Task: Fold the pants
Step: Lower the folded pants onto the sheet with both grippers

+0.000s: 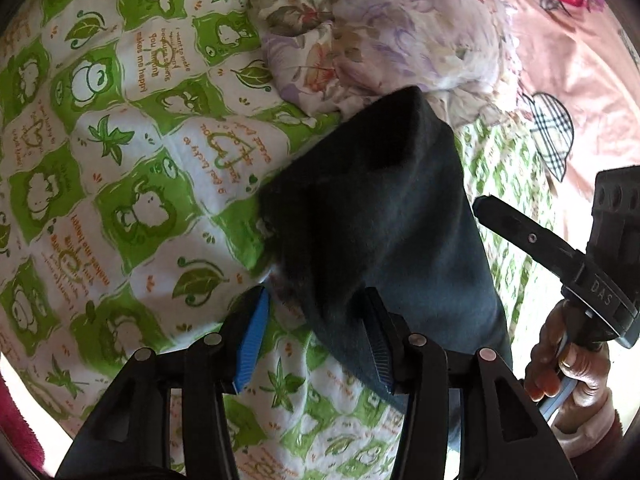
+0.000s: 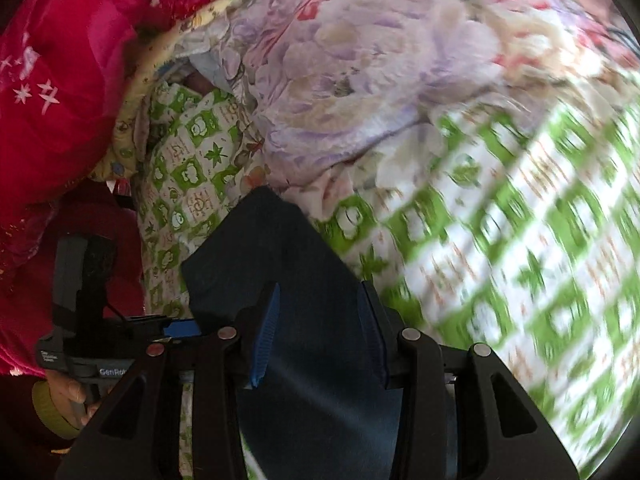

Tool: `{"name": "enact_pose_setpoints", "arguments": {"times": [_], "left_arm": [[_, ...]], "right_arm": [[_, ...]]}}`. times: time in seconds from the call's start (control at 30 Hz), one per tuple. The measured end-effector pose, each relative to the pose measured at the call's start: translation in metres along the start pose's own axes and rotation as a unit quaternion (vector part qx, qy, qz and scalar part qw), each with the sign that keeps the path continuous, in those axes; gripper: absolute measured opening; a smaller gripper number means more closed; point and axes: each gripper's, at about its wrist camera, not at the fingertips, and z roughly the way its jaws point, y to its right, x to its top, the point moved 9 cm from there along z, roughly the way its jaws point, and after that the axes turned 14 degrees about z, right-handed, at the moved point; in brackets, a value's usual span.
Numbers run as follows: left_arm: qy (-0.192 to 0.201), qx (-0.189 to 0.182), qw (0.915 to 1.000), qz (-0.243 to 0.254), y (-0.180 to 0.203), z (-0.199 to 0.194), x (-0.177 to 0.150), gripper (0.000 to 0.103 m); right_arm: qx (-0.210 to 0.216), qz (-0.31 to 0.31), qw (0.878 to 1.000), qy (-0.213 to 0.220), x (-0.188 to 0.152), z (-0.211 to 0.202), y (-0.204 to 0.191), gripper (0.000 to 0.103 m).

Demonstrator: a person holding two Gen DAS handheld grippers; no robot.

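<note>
The dark navy pants (image 1: 380, 200) lie in a folded strip on the green-and-white frog bedsheet (image 1: 120, 160). My left gripper (image 1: 316, 296) stands open at the strip's near end. The cloth drapes over its right blue pad (image 1: 378, 344), while the left pad (image 1: 252, 340) is clear of it, with sheet showing in the gap. In the right wrist view the pants (image 2: 304, 264) fill the gap between the blue pads of my right gripper (image 2: 320, 288), which is shut on them. A hand (image 1: 560, 360) holds that gripper at the right edge of the left wrist view.
A bunched flowered quilt (image 1: 380, 40) lies just beyond the pants, also in the right wrist view (image 2: 380, 80). A red blanket (image 2: 60, 80) rises at the left there. Pink bedding with a plaid heart (image 1: 552, 136) lies at the right.
</note>
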Motion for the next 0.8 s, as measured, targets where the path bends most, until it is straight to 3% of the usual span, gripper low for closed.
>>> {"name": "enact_pose_setpoints", "arguments": {"times": [0.3, 0.4, 0.43, 0.53, 0.8], "left_arm": [[0.011, 0.010, 0.9997, -0.019, -0.005, 0.007, 0.014, 0.046], [0.017, 0.013, 0.9997, -0.015, -0.002, 0.010, 0.018, 0.037], [0.018, 0.009, 0.9997, -0.012, 0.000, 0.010, 0.019, 0.031], [0.022, 0.001, 0.9998, -0.001, 0.006, 0.009, 0.020, 0.021], [0.047, -0.012, 0.9979, 0.042, 0.037, -0.019, 0.026, 0.014]], "right_arm": [[0.009, -0.037, 0.998, -0.045, 0.015, 0.036, -0.010, 0.042], [0.008, -0.048, 0.998, -0.050, 0.014, 0.041, -0.013, 0.038], [0.010, -0.052, 0.997, -0.049, 0.012, 0.040, -0.015, 0.031], [0.014, -0.056, 0.997, -0.042, 0.010, 0.033, -0.018, 0.025], [0.040, -0.044, 0.998, -0.010, 0.009, -0.013, -0.023, 0.021]]}}
